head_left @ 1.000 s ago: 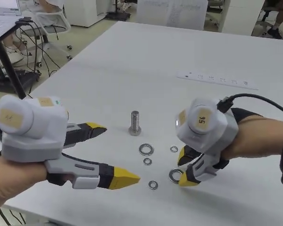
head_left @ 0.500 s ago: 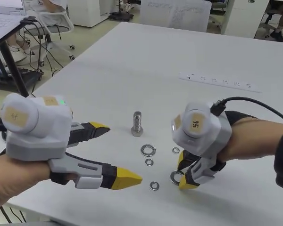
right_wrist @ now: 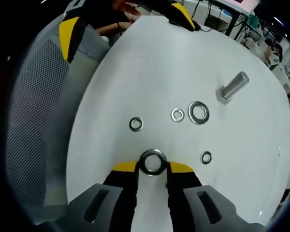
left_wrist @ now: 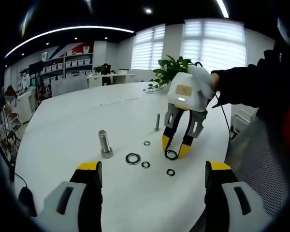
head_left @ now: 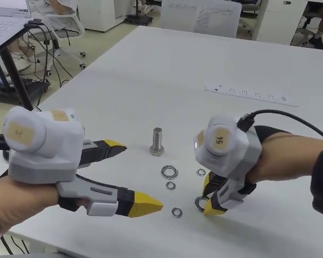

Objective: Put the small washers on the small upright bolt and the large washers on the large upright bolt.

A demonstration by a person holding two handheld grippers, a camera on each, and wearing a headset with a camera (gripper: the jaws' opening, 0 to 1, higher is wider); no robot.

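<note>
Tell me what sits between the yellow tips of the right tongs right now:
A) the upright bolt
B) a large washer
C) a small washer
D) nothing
B: in the right gripper view, a large washer sits pinched between the two yellow tips of the right tongs, while the bolt stands well apart from them.

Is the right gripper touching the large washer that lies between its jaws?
Touching. In the right gripper view both yellow tips of the right gripper meet the rim of the large washer, one on each side, with no gap.
</note>
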